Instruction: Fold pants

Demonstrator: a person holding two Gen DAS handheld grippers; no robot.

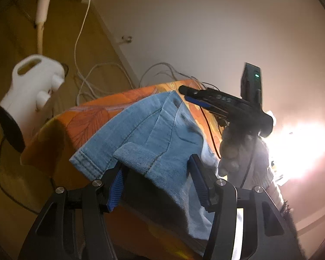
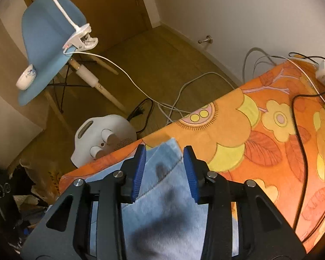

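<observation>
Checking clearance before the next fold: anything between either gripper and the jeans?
Nothing visible. The jeans lie on the orange floral cloth, and denim already sits between the open jaws of both the left gripper and the right gripper. The black cable lies off to the side, clear of the jeans.
</observation>
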